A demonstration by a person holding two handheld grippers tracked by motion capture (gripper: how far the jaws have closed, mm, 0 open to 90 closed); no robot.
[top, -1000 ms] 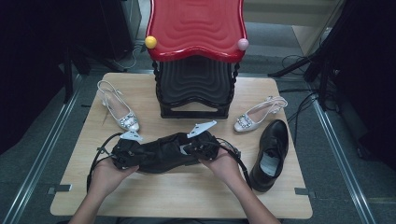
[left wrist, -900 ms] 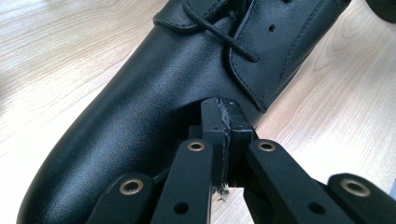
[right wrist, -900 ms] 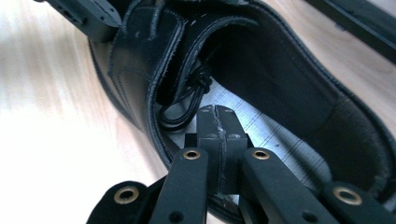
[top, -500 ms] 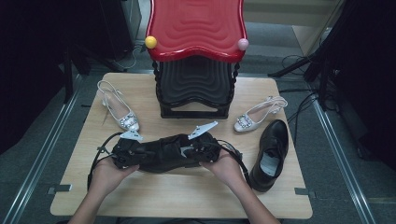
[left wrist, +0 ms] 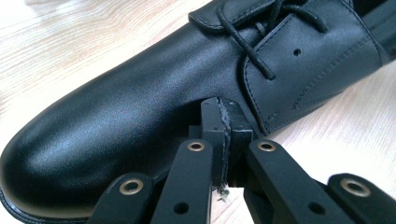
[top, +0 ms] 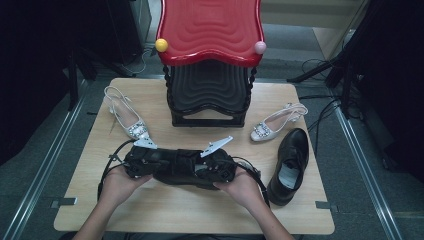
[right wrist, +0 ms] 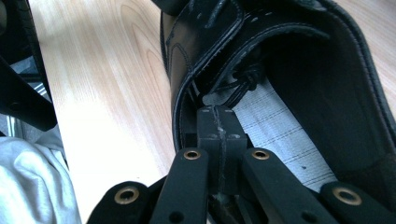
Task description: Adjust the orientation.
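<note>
Here, in the high view, a black lace-up shoe (top: 181, 169) lies across the front half of the table (top: 165, 215), its long axis parallel to the near edge, between the left gripper (top: 150, 162) and the right gripper (top: 210, 167), each in a hand. A second black lace-up shoe (top: 289, 165) lies by the right edge, its long axis running from near to far. Two silver slingback heels sit farther back: one (top: 127, 117) toward the far left corner, the other (top: 275, 122) toward the right. A black stepped rack (top: 210, 92) with a red wavy top (top: 210, 27) stands at the middle of the far edge, well apart from the held shoe.

In the left gripper view, the jaws are closed together, tips against the side of the shoe's (left wrist: 140, 107) smooth toe part; the toe points lower left, the laces upper right.

In the right gripper view, the jaws are likewise closed, tips at the rim of the shoe's (right wrist: 299, 70) opening, over the grey insole (right wrist: 280, 130). Whether they pinch the leather I cannot tell.
</note>
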